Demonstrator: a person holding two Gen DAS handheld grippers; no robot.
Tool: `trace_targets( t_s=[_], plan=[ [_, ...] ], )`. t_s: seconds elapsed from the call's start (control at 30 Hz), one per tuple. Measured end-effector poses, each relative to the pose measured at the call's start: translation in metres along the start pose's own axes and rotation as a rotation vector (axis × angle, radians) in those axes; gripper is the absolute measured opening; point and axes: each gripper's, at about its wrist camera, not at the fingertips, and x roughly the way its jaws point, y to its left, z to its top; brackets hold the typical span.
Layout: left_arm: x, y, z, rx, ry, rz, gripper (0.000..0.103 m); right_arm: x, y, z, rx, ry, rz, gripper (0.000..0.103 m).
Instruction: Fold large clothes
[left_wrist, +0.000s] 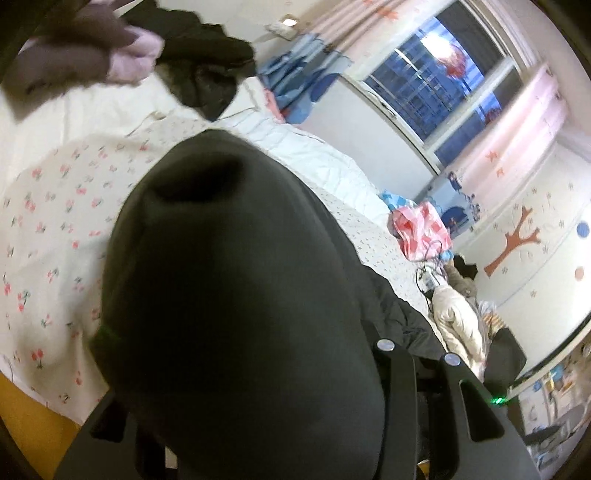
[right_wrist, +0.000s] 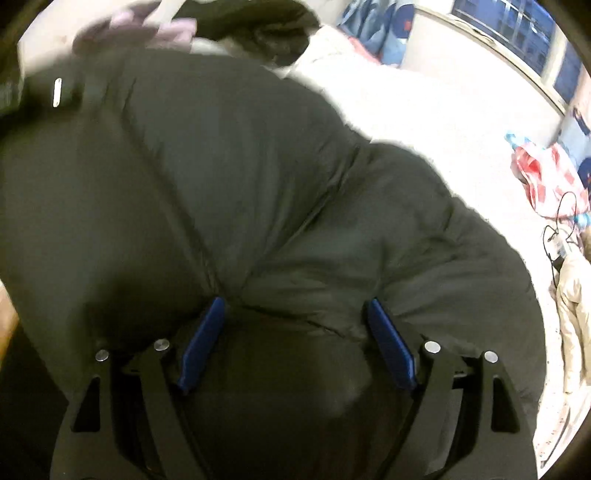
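Dark green padded jacket on a flowered bed, seen close from both tongs.

Left wrist view: the jacket (left_wrist: 236, 295) bulges over the left tongs (left_wrist: 258, 387) and hides the fingertips, so I cannot tell how they stand; behind it lie the bed (left_wrist: 55, 221), a heap of dark clothes (left_wrist: 207, 70) and a window (left_wrist: 443, 81). Right wrist view: the right tongs (right_wrist: 295, 345) stand wide apart, blue pads (right_wrist: 201, 343) pressed into the jacket (right_wrist: 221, 184), a bulge of it between them.

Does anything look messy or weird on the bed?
Yes. The dark puffer jacket is bunched up, not flat. More clothes sit heaped at the bed's far end, and a red-and-white plastic bag lies crumpled at the bed's edge.
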Motion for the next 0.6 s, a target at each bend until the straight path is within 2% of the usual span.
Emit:
trace_targets(
  t_s=[0.07,0.13,0.17,0.23,0.3,0.37,0.43,0.53,0.6],
  plan=[
    [0.003,-0.023,-0.001,0.048,-0.007,-0.003,0.042,0.011,0.005,-0.007,-0.021,-0.007,-0.017,0.078],
    [0.001,-0.044,0.0,0.093,-0.027,-0.011,0.042,0.004,-0.005,-0.007,0.001,0.017,0.02,0.077],
    [0.0,-0.054,0.002,0.118,-0.035,-0.018,0.042,-0.009,-0.012,-0.01,0.021,-0.009,0.027,0.077],
    [0.002,-0.072,0.006,0.165,-0.035,-0.021,0.042,-0.032,-0.018,-0.02,0.031,-0.082,-0.012,0.077],
    [0.007,-0.086,0.007,0.197,-0.028,-0.027,0.042,-0.023,-0.015,-0.033,0.002,-0.024,0.003,0.077],
    [0.016,-0.103,0.006,0.233,-0.015,-0.038,0.042,-0.016,-0.018,-0.048,0.002,-0.028,0.025,0.078],
    [0.019,-0.121,0.001,0.275,-0.02,-0.049,0.042,-0.033,-0.037,-0.056,0.105,-0.084,0.134,0.077],
    [0.029,-0.145,-0.003,0.346,-0.012,-0.068,0.042,-0.066,-0.082,-0.085,0.314,-0.259,0.363,0.077],
    [0.038,-0.158,-0.006,0.381,0.0,-0.083,0.042,-0.074,-0.119,-0.104,0.462,-0.341,0.507,0.078]
  ],
)
